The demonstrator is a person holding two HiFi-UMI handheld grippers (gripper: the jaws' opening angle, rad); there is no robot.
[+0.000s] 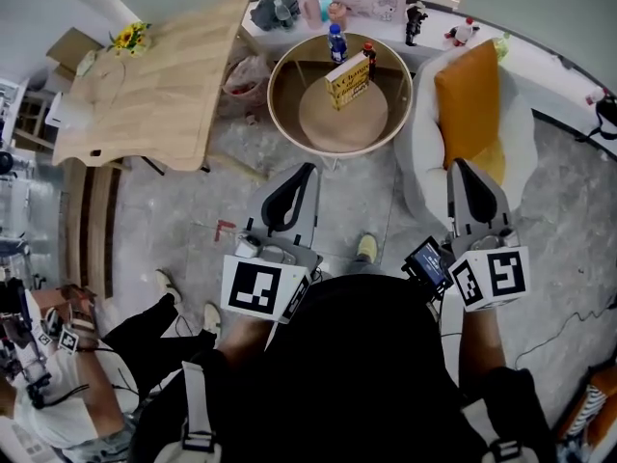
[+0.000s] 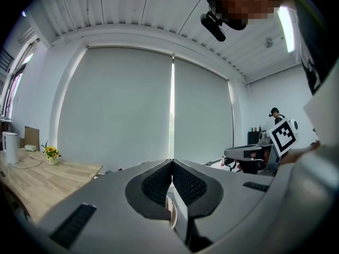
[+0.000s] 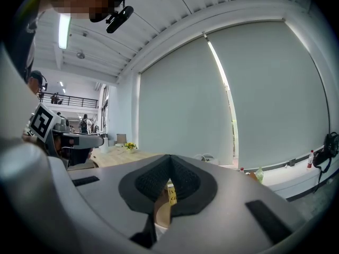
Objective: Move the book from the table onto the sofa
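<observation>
A yellow book (image 1: 348,80) stands upright on the round cream-rimmed table (image 1: 289,114) ahead of me, beside a blue bottle (image 1: 336,43) and a small dark bottle (image 1: 368,58). The white sofa chair (image 1: 421,152) with an orange cushion (image 1: 469,114) is just right of the table. My left gripper (image 1: 307,170) is shut and empty, short of the table's near rim. My right gripper (image 1: 457,165) is also shut and empty, over the sofa's front edge. In the right gripper view a sliver of the book (image 3: 171,194) shows below the closed jaws (image 3: 169,156). The left gripper view shows its pads meeting (image 2: 172,162).
A long wooden table (image 1: 164,75) stands at the left with yellow flowers (image 1: 129,38) on it. A window ledge (image 1: 434,22) behind the round table carries toys and bottles. A seated person (image 1: 58,365) is at the lower left. A white shoe (image 1: 366,248) rests on the grey floor.
</observation>
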